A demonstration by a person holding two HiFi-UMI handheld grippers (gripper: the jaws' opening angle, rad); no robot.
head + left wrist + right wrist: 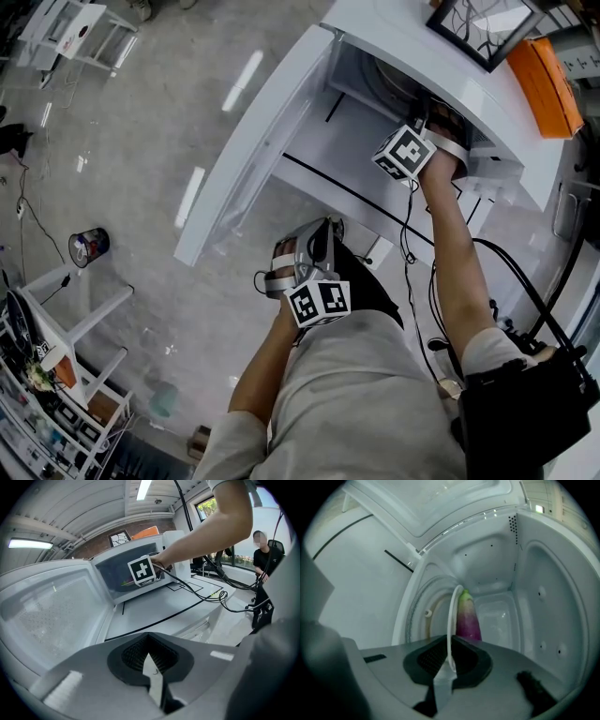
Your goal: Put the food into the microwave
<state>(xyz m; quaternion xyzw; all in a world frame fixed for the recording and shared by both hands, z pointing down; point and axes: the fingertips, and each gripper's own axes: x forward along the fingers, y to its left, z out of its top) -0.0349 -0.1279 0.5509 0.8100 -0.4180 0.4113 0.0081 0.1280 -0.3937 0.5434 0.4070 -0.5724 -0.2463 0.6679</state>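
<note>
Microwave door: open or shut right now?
Open. The door stands swung wide from the microwave, and the right gripper reaches into the cavity holding a plate with food.

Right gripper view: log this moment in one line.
right claw: shut on plate | eggplant: on plate, inside microwave | door: open | left claw: shut, empty

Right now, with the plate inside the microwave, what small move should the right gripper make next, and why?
Probably ease the plate down onto the turntable before opening. The right gripper is shut on its rim, the purple vegetable lies on it, and the plate seems not yet set down.
</note>
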